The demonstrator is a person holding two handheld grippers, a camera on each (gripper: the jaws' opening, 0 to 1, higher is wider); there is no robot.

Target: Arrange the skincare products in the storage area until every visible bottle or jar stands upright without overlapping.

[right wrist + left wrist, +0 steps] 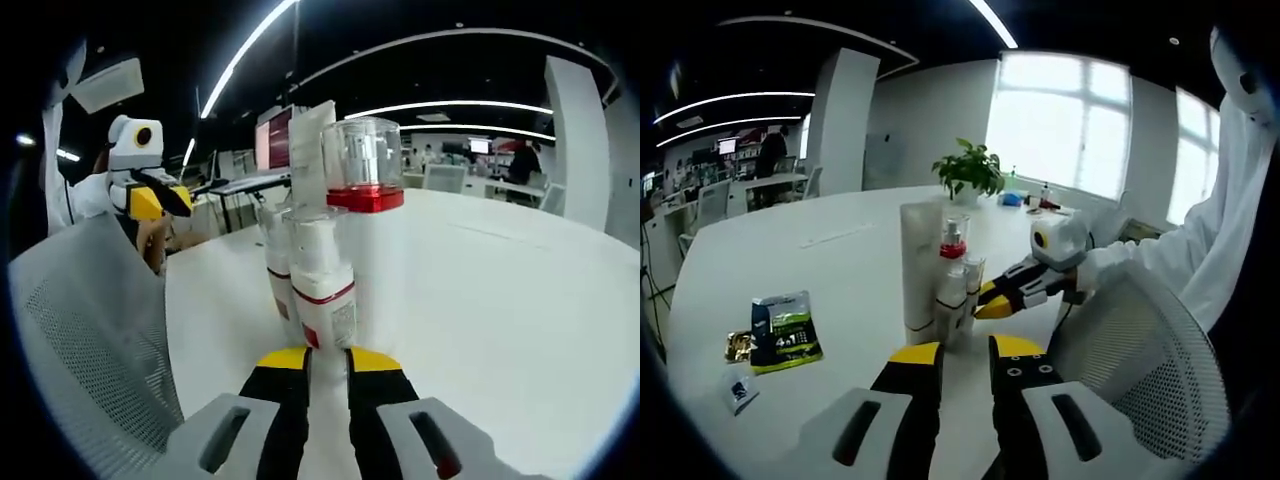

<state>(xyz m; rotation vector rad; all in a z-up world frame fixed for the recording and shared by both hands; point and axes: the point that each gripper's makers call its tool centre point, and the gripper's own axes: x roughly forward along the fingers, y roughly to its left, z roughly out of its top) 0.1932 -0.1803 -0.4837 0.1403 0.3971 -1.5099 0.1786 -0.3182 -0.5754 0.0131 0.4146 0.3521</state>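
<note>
The tall white tube (312,150) stands mostly hidden behind the red-collared bottle (362,165).

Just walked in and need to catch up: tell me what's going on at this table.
A person with a gripper in each hand is tidying skincare bottles on a white table. A tall white tube, a red-collared pump bottle and smaller white bottles stand upright in a tight cluster. The right gripper is at the cluster, its jaws close around a small bottle. The left gripper hovers nearby. Sachets lie flat further off.
</note>
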